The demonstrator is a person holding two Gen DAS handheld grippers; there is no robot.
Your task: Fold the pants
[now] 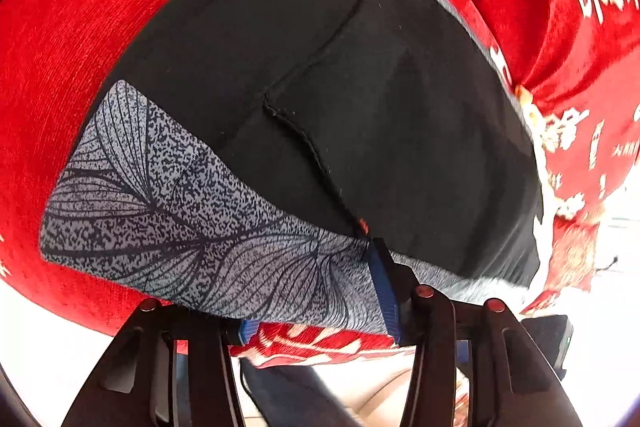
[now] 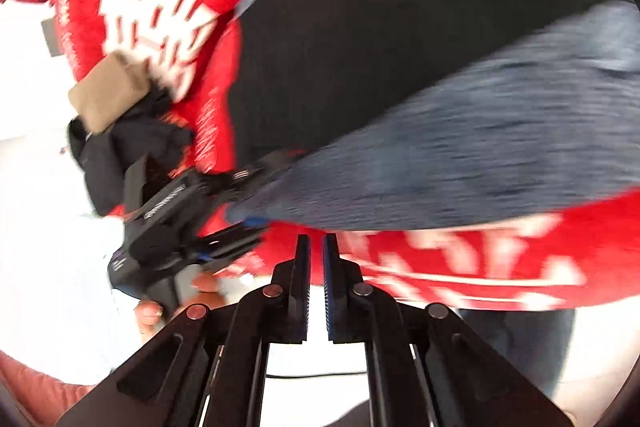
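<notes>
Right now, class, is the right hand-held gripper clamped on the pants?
No. The right hand-held gripper shows only a bare gap, short of the pants.

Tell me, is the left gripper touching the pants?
Touching. In the left wrist view the left gripper has the pants' patterned waistband lying over its fingers, one blue pad pressed against the cloth.

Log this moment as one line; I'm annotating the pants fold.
scene: pants on red cloth | left tongs: closed on patterned waistband | right tongs: nearly shut, empty
</notes>
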